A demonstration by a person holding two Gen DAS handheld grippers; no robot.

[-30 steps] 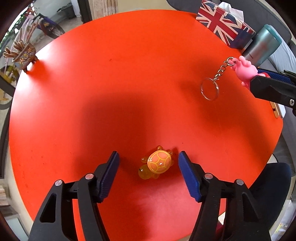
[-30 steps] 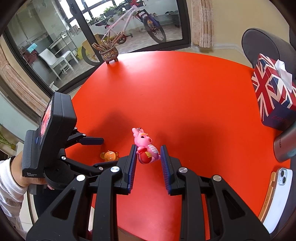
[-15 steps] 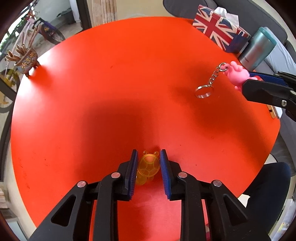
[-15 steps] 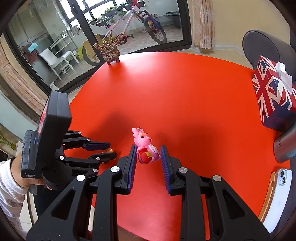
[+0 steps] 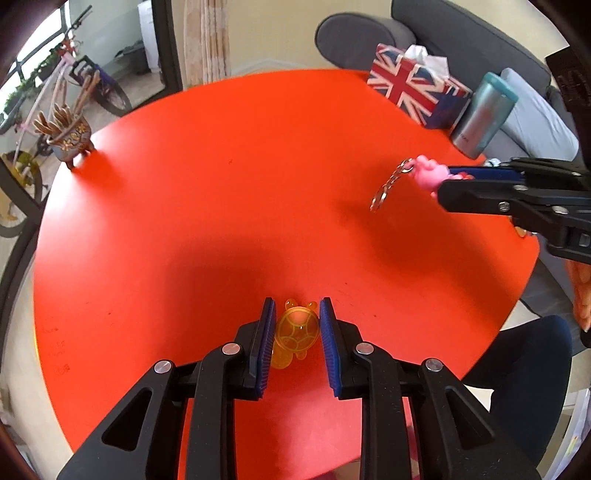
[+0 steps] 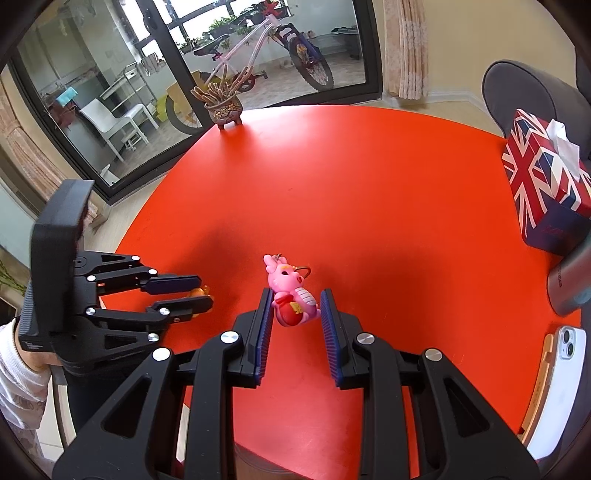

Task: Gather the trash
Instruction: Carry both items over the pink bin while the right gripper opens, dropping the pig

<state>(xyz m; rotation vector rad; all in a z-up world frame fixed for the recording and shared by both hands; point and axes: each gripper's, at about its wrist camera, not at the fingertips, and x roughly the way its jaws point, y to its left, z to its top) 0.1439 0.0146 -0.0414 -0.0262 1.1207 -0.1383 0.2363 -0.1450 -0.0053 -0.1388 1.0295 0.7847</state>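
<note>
An orange translucent turtle toy (image 5: 297,334) sits between the blue pads of my left gripper (image 5: 297,305), which is shut on it and holds it just above the round red table (image 5: 221,184). The right wrist view shows that gripper (image 6: 205,293) from the side, with the turtle (image 6: 199,292) peeking out between its fingers. My right gripper (image 6: 296,292) is shut on a pink dragon keychain (image 6: 291,291) and holds it over the table. In the left wrist view the dragon (image 5: 428,175) sticks out of the right gripper (image 5: 445,181), and its key ring (image 5: 380,195) dangles below.
At the table's far right stand a Union Jack tissue box (image 5: 413,88) and a metal tumbler (image 5: 484,114). A phone (image 6: 561,387) lies at the right edge. A small plant pot (image 6: 223,107) stands at the far rim. A grey chair (image 5: 362,33) is behind the table.
My left gripper closed on the turtle, which lay on the table between open jaws, and lifted it. The right gripper kept still with the dragon keychain.
</note>
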